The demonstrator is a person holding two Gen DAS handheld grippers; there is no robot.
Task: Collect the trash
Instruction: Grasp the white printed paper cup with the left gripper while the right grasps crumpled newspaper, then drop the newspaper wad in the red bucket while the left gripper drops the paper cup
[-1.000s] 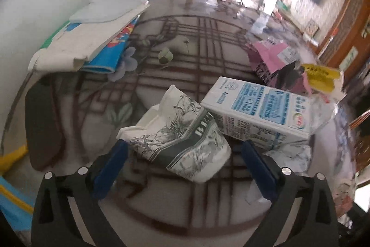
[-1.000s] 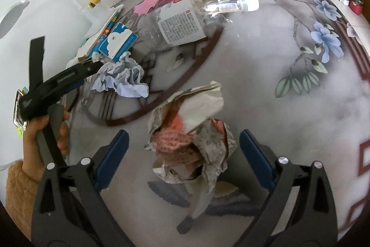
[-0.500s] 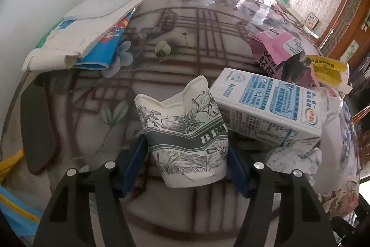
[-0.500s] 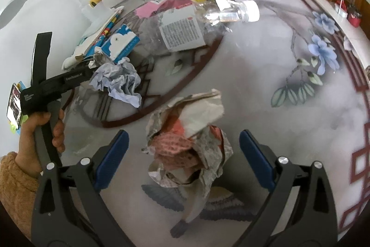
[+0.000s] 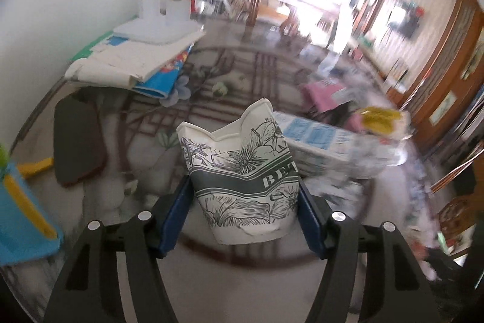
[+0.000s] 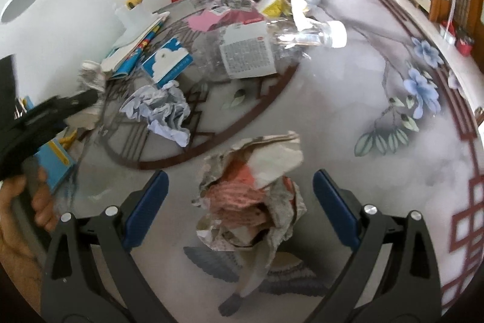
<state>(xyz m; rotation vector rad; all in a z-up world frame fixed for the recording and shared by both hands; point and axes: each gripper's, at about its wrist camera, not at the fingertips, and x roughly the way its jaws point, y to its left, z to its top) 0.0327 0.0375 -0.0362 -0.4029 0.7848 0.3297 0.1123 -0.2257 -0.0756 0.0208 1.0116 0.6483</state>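
the patterned glass bench (image 6: 348, 99) is strewn with trash, presumably so each piece can be picked singly. a crumpled printed wrapper (image 6: 254, 202) is bracketed untouched by the spread right claw (image 6: 240, 203), judged ready for closing. the dented floral paper cup (image 5: 242, 168), rim buckled, is pinched and held above the bench by the left claw (image 5: 243, 212).

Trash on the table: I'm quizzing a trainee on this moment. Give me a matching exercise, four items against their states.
Items:
1. paper cup
2. crumpled wrapper
3. clear bottle
4. milk carton

States:
A. lying on its side, white cap on
B. squeezed between the left gripper fingers
C. loose between open right gripper fingers
D. lying flat behind the cup

Pairs: 1-B, 2-C, 3-A, 4-D
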